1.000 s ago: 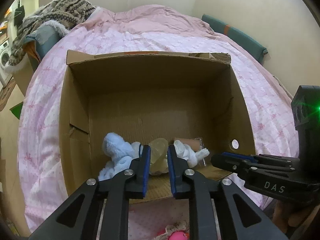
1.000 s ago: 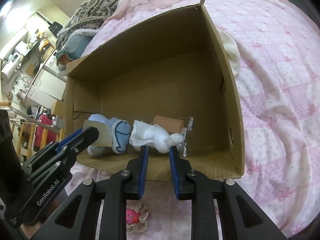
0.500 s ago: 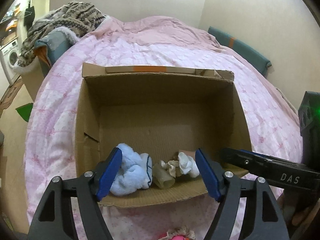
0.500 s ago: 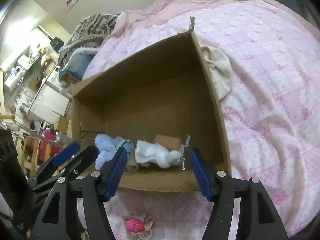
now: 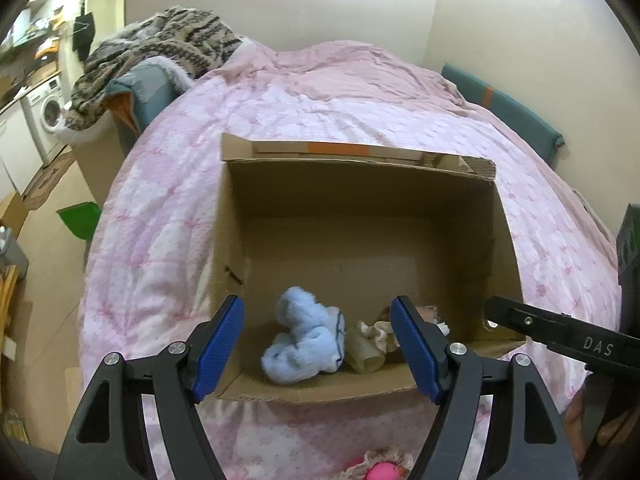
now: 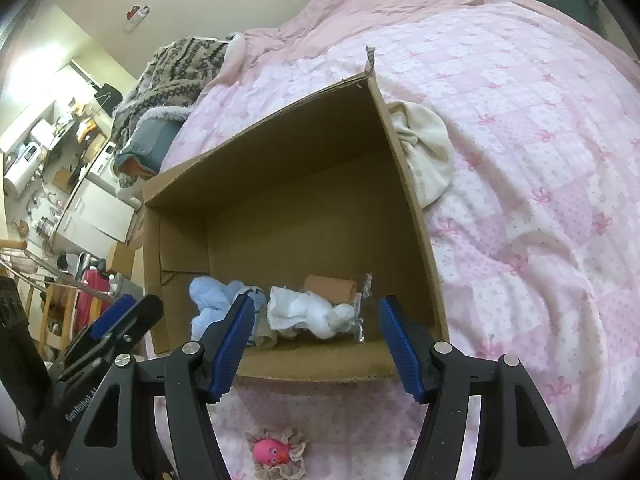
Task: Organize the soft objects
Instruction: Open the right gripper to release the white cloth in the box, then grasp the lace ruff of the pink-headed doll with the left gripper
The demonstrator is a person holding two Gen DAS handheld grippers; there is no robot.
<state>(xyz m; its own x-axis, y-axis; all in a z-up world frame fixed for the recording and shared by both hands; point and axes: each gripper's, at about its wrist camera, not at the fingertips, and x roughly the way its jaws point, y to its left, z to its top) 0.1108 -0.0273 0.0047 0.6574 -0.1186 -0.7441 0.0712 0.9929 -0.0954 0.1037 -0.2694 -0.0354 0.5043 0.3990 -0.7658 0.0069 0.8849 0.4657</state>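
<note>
A cardboard box (image 5: 360,240) is sitting open on the pink quilt (image 5: 168,208) of a bed. Along its near wall, a light blue plush toy (image 5: 304,340) is lying at the left, a beige soft item (image 5: 364,350) is lying just beside it, and a white cloth bundle (image 6: 308,312) is resting against a tan roll (image 6: 330,286). The left gripper (image 5: 318,340) is hovering before the box with its jaws spread wide, holding nothing. The right gripper (image 6: 316,336) is likewise standing spread and empty. A pink frilled toy (image 6: 274,452) is lying on the quilt outside the box, below the grippers. A cream cloth (image 6: 424,148) is lying against the box's right outer wall.
</note>
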